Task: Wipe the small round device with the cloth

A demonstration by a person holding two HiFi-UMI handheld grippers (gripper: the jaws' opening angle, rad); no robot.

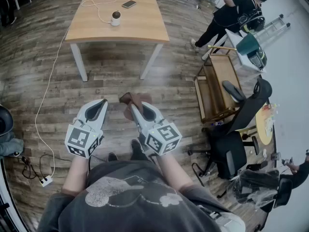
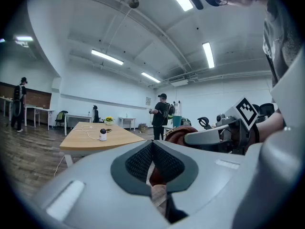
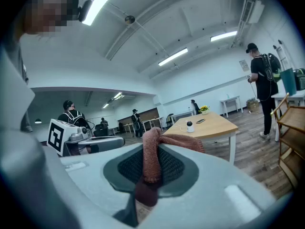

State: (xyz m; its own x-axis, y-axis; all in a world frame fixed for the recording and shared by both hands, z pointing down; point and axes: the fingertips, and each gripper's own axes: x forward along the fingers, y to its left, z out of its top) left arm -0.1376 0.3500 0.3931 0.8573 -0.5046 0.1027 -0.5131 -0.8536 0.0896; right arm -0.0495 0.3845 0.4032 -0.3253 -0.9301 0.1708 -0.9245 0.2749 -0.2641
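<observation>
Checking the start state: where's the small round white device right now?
The small round white device stands on the light wooden table ahead in the head view, on the table's left half, just left of the dark phone and nearer the person.

The left hand-held gripper (image 1: 100, 105) and the right hand-held gripper (image 1: 139, 108) are pale grey moulded shells that taper forward. Black textured pads (image 2: 142, 160) line their inner faces. At each one's rear sits a white cube (image 1: 83, 140) with black square markers. The person wears a dark grey short-sleeved T-shirt (image 1: 130, 197) with a pale print.
</observation>
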